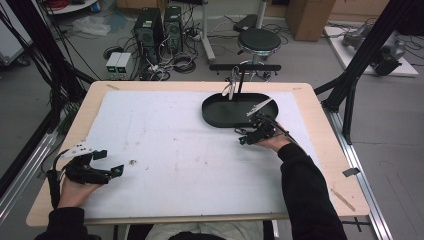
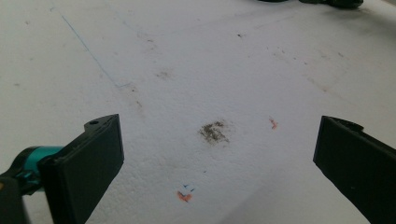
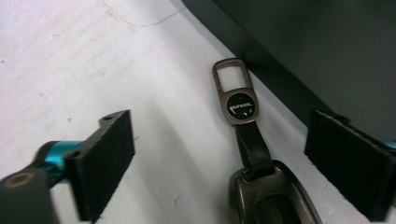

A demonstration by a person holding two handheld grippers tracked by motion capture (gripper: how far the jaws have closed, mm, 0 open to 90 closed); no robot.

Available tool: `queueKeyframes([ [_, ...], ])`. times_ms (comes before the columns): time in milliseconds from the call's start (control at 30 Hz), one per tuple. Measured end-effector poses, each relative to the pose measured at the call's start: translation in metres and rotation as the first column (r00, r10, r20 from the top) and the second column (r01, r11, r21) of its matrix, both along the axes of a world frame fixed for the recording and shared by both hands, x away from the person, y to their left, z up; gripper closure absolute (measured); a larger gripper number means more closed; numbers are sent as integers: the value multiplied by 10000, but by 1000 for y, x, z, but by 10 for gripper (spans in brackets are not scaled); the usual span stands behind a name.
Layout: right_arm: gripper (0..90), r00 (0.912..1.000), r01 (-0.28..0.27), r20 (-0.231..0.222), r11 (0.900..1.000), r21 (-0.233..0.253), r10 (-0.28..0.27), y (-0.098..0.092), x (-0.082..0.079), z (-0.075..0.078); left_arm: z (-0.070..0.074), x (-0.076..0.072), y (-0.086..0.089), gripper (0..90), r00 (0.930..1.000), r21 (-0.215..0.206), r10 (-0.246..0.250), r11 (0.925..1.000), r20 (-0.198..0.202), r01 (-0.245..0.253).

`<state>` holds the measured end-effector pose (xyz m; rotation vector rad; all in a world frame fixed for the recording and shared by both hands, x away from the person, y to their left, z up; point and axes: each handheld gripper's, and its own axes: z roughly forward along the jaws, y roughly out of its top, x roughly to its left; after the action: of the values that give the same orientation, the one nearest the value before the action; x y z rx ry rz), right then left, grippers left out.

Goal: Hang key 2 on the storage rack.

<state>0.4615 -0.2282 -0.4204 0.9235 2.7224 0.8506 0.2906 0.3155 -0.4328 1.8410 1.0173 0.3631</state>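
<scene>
One dark bronze metal key fob [image 3: 273, 196] with a short black leather strap [image 3: 252, 144] and a rectangular clip ring bearing a round black badge [image 3: 239, 108], flat on the white foam mat [image 3: 70, 60], just beside the outer wall of the black oval tray [image 3: 289, 42]. Lies between the two black jaws of the right tool [image 3: 219, 158], which stand wide apart, touching nothing — fob body at the bottom of the right gripper view, clip end pointing away.

In the high view, right tool [image 1: 256, 131] down at the near rim of the one black oval tray [image 1: 215, 117], held by a hand in a dark sleeve; fob too small to make out there. Tray wall close along the fob's far side, crowding the jaw on that side. One black T-shaped stand [image 1: 244, 67] rising at the tray's back, with some light metal pieces hanging from it — too small to count. One pale flat strip [image 1: 260, 106] leaning across the tray's right end.

Left tool [image 1: 111, 162] well apart, at the desk's near left corner, jaws spread wide over bare mat [image 2: 210, 70]; between them one dark smudge [image 2: 214, 131] and two small orange marks [image 2: 184, 196].

Beyond the wooden desk [image 1: 320, 130]: one black round stool [image 1: 258, 40], two black computer towers [image 1: 160, 25], two small white boxes [image 1: 118, 62], loose cables on the floor.
</scene>
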Motion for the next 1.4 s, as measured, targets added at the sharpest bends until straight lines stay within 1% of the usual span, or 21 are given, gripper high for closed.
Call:
queueKeyframes([
  [33,178,9999,-97,-74,10000,11,97,0,0,0,0,0,0,22,10000,-3,5,10000,11,-5],
  [100,186,10000,-89,-34,10000,-46,89,0,1,0,0,0,0,22,10000,-4,17,10000,13,-17],
  [167,243,10000,-88,-15,9999,-51,88,-1,2,-1,0,0,0,22,10000,-4,14,10000,7,-14],
  [233,260,10000,-68,-69,9999,-101,68,-1,3,-3,0,0,0,22,10000,6,7,10000,9,-7],
  [267,274,10000,-41,-22,9999,-151,41,-2,3,-3,0,0,0,22,10000,14,15,10000,4,-15],
  [300,309,10000,-43,-57,9999,-151,42,-2,4,-4,0,0,0,22,10000,30,18,10000,-8,-18],
  [367,390,9997,-230,-71,9994,-253,229,-2,5,-6,0,0,0,22,10000,51,-2,10000,-26,2],
  [433,429,9996,-285,60,9987,-430,288,-2,6,-7,0,0,0,22,10000,23,7,10000,-28,-7],
  [500,465,9997,-227,75,9988,-432,230,-3,6,-7,0,0,0,22,10000,47,1,10000,-33,0],
  [567,483,9996,-231,159,9988,-424,238,-4,6,-7,0,0,0,22,10000,64,17,10000,-41,-16],
  [700,523,9998,-103,166,9993,-355,109,-7,8,-8,0,0,-1,22,10000,52,24,10000,-82,-24],
  [833,630,9994,37,358,9988,-479,-20,-8,8,-6,0,0,-1,22,10000,60,1,10000,-75,0],
  [933,709,9997,-39,230,9992,-401,48,-8,8,-6,0,0,-1,22,10000,46,30,10000,-75,-29],
  [967,737,9997,-57,254,9991,-422,68,-8,7,-6,0,0,-1,22,10000,45,25,10000,-81,-25],
  [1000,786,9995,-134,296,9990,-437,147,-8,7,-6,0,0,-1,22,10000,42,35,10000,-82,-35],
  [1133,809,9988,-137,459,9981,-605,165,-7,5,-5,0,0,-1,22,10000,37,29,10000,-78,-28],
  [1300,825,9998,-177,111,9993,-343,181,-10,4,-3,0,1,-1,22,10000,32,27,10000,-77,-27],
  [1400,828,9997,-206,97,9993,-324,209,-10,3,-2,0,1,-1,22,10000,40,25,10000,-78,-25],
])
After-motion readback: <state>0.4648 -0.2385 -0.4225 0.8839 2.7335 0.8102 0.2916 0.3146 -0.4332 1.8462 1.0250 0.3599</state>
